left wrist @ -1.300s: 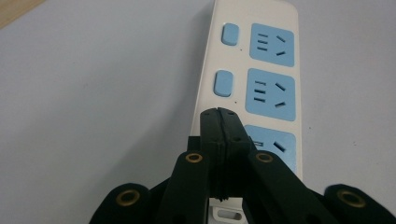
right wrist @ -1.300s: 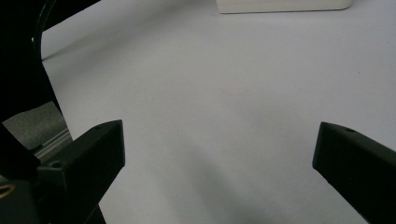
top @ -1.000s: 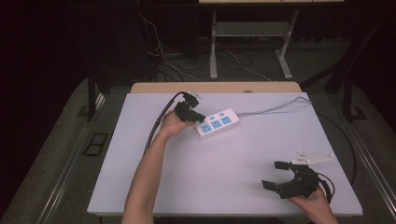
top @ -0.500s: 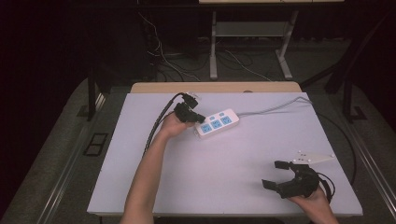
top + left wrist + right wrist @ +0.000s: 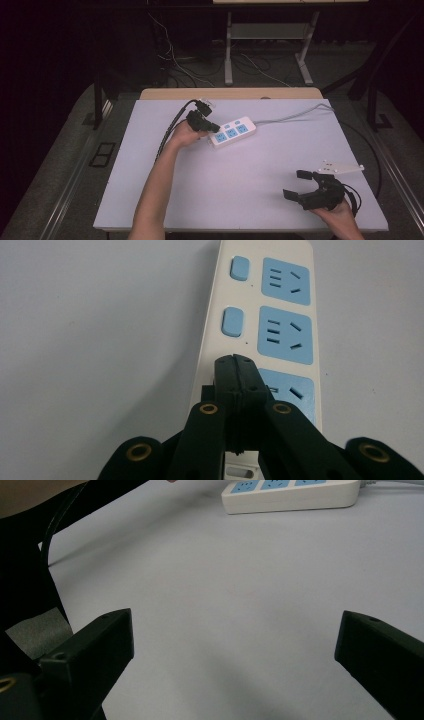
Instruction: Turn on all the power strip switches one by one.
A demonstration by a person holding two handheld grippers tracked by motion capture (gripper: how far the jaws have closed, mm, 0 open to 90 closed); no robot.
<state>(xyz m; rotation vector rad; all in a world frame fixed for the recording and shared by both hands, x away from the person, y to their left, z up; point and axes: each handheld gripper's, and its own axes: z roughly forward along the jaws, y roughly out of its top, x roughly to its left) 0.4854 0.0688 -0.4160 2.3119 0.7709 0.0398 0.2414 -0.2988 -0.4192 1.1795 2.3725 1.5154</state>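
Note:
A white power strip [image 5: 233, 132] with three blue sockets lies at the far middle of the white table [image 5: 225, 200]. My left gripper [image 5: 215, 129] is shut, and its tips sit at the strip's left end. In the left gripper view the closed jaws [image 5: 235, 362] cover the spot beside the nearest socket, with two blue switches [image 5: 232, 321] visible farther along the strip [image 5: 215, 300]. My right gripper [image 5: 297, 184] is open over the front right of the table, holding nothing. Its view looks between its wide jaws [image 5: 235, 630] across bare tabletop toward the strip [image 5: 290, 497].
The strip's grey cord [image 5: 300, 116] runs off to the far right edge. A black cable [image 5: 167, 135] trails from the left gripper toward the table's left side. A wooden board [image 5: 230, 93] borders the far edge, with a metal stand [image 5: 228, 50] and loose wires behind it.

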